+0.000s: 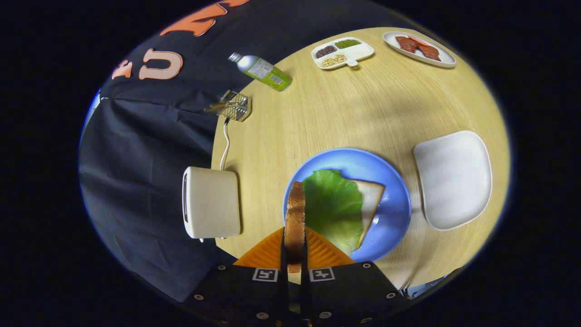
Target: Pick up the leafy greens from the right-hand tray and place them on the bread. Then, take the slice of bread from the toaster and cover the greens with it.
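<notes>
The gripper point(295, 254) pinches a bread slice point(295, 213) edge-on, left of the greens point(333, 209); best carry it right, lay it flat, then release.

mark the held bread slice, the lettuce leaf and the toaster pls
held bread slice point(295, 218), gripper view, on its crust edge between the gripper point(294, 254) fingers
lettuce leaf point(333, 206), gripper view, middle of the leaf
toaster point(213, 202), gripper view, its side wall
</notes>
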Tool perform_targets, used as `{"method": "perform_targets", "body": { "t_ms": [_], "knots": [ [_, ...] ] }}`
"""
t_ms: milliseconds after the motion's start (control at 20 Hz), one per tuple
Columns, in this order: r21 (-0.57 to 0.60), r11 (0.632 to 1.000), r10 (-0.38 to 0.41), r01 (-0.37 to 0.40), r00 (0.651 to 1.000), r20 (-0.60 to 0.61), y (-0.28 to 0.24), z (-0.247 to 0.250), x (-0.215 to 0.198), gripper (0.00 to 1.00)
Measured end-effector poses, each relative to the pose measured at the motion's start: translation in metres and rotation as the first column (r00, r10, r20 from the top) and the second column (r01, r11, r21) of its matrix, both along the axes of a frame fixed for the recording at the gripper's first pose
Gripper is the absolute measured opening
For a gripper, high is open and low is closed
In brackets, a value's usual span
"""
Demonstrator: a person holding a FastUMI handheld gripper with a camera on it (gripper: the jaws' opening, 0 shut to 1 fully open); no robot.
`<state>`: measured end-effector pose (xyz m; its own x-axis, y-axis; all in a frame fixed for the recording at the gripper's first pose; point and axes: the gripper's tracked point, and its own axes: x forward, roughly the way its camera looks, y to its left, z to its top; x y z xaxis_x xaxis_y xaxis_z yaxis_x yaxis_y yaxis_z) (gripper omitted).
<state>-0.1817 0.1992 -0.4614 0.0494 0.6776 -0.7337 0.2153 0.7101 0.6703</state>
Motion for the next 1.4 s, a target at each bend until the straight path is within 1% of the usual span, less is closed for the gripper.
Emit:
{"method": "perform_targets", "body": {
  "t_ms": [100,150,300,550,600,650,700,800,850,900,1050,1150,1300,1400],
  "knots": [
    [-0.028,0.999,-0.016,0.016,1.000,0.000,-0.008,-0.014,-0.004,0.11],
    [-0.047,0.999,-0.011,0.011,1.000,0.006,-0.013,-0.019,-0.005,0.11],
    [-0.048,0.999,-0.011,0.014,0.998,0.057,-0.016,-0.016,0.002,0.13],
    [-0.098,0.995,0.033,-0.024,0.996,0.084,-0.028,-0.017,0.004,0.16],
    [-0.105,0.994,0.040,-0.031,0.995,0.089,-0.032,-0.018,0.005,0.17],
    [-0.118,0.992,0.049,-0.038,0.995,0.092,-0.035,-0.019,0.004,0.21],
    [-0.132,0.991,0.052,-0.039,0.994,0.096,-0.039,-0.021,0.004,0.21],
    [-0.172,0.985,0.028,-0.008,0.993,0.112,-0.053,-0.028,0.012,0.29],
    [-0.184,0.983,0.011,0.011,0.993,0.120,-0.059,-0.030,0.016,0.41],
    [-0.179,0.983,-0.005,0.028,0.992,0.130,-0.061,-0.028,0.020,0.47],
    [-0.173,0.981,-0.052,0.085,0.980,0.191,-0.070,-0.013,0.040,0.63],
    [-0.186,0.977,-0.059,0.109,0.965,0.257,-0.076,0.003,0.057,0.72],
    [-0.190,0.972,-0.056,0.138,0.922,0.383,-0.082,0.042,0.087,0.79],
    [-0.177,0.970,-0.060,0.165,0.873,0.485,-0.086,0.079,0.111,0.86]
  ]
}}
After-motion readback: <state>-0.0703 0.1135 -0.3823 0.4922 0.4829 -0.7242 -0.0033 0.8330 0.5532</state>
